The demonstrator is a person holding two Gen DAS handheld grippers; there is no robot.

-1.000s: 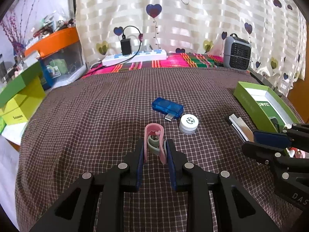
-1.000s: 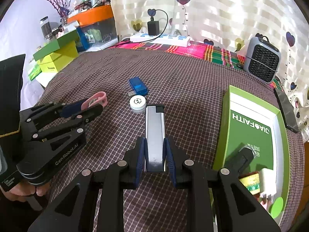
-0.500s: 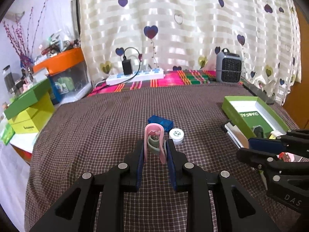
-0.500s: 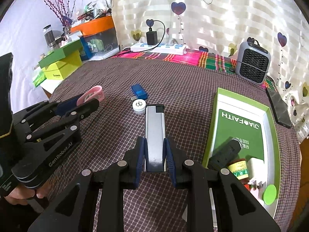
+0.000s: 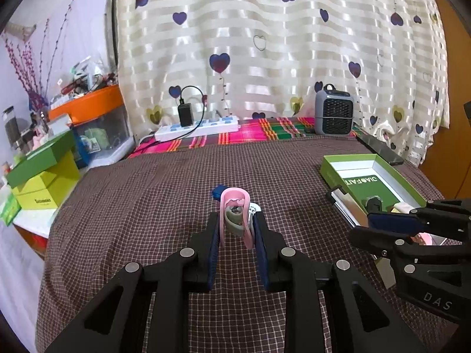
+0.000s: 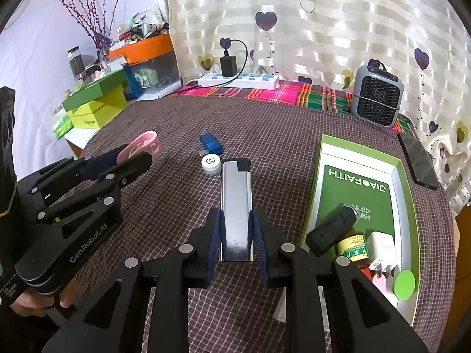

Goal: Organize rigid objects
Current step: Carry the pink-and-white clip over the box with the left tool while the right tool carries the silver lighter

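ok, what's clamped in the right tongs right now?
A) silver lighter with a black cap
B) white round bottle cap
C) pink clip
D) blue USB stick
A: the right wrist view shows the right tongs shut on the long silver lighter with a black cap, while the pink plastic clip sits in the left tongs.
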